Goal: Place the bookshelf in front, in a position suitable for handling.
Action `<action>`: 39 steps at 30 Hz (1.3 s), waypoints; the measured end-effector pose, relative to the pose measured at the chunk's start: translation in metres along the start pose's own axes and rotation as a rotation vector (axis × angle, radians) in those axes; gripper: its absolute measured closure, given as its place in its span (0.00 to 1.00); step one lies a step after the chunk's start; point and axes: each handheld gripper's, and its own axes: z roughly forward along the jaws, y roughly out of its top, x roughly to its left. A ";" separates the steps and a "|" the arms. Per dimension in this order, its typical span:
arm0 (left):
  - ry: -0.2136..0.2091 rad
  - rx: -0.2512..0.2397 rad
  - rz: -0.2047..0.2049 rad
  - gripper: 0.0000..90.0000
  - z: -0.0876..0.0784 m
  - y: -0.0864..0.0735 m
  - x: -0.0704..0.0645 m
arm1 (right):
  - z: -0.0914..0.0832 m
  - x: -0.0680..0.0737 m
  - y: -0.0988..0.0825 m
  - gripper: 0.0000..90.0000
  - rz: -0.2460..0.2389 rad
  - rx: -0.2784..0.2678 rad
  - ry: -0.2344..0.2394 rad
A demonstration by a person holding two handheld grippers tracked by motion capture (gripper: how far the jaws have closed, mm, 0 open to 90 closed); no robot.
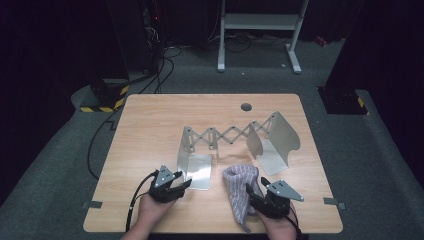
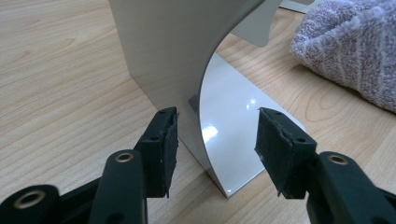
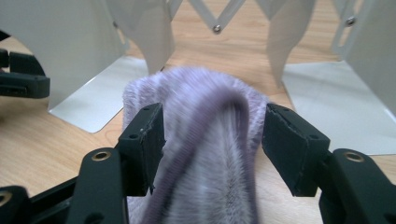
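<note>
A soft lilac towel [image 1: 240, 192] lay bunched on the tabletop [image 1: 150, 130] before an expanding metal bookend rack [image 1: 220, 135]; the right gripper [image 3: 212, 147] held fingers around it, seemingly clasping; the left gripper [image 2: 215, 140] gaped at the rack's plate; the towel looked light, floppy, best pinched at a fold.

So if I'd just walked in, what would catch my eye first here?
Probably the metal rack in the middle of the table: two curved end plates joined by a zigzag scissor link. Next, the purple towel at the near edge, bunched between the right gripper and its black fingers. The left gripper sits open, straddling the rack's near-left plate edge.
</note>
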 end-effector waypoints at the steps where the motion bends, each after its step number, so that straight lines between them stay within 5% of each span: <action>1: 0.002 -0.002 -0.003 0.55 0.000 0.000 0.000 | -0.001 -0.001 0.000 0.46 0.001 -0.005 -0.002; 6: 0.006 0.001 -0.008 0.58 0.002 0.000 0.000 | -0.005 -0.007 0.000 0.59 0.005 -0.006 -0.036; 13: 0.022 -0.001 -0.003 0.61 0.001 0.000 0.000 | 0.023 -0.005 -0.018 0.76 -0.010 0.109 -0.015; 20: 0.034 -0.006 -0.014 0.64 -0.002 -0.002 0.002 | 0.036 0.008 -0.018 0.73 -0.027 0.125 0.035; 24: 0.038 -0.013 -0.013 0.65 -0.003 -0.002 0.002 | 0.020 0.002 -0.009 0.61 -0.008 0.062 0.022; 32: 0.046 -0.029 -0.020 0.70 0.000 0.001 -0.002 | 0.003 -0.046 -0.002 0.62 0.032 0.012 -0.140; 33: 0.056 -0.030 -0.021 0.71 0.001 0.002 -0.003 | 0.004 -0.059 0.003 0.63 0.020 -0.001 -0.189; 34: 0.056 -0.030 -0.021 0.72 0.001 0.002 -0.003 | 0.004 -0.059 0.003 0.63 0.020 -0.001 -0.189; 39: 0.097 -0.039 -0.029 0.76 0.004 0.004 -0.004 | 0.024 -0.103 0.014 0.64 0.086 -0.014 -0.286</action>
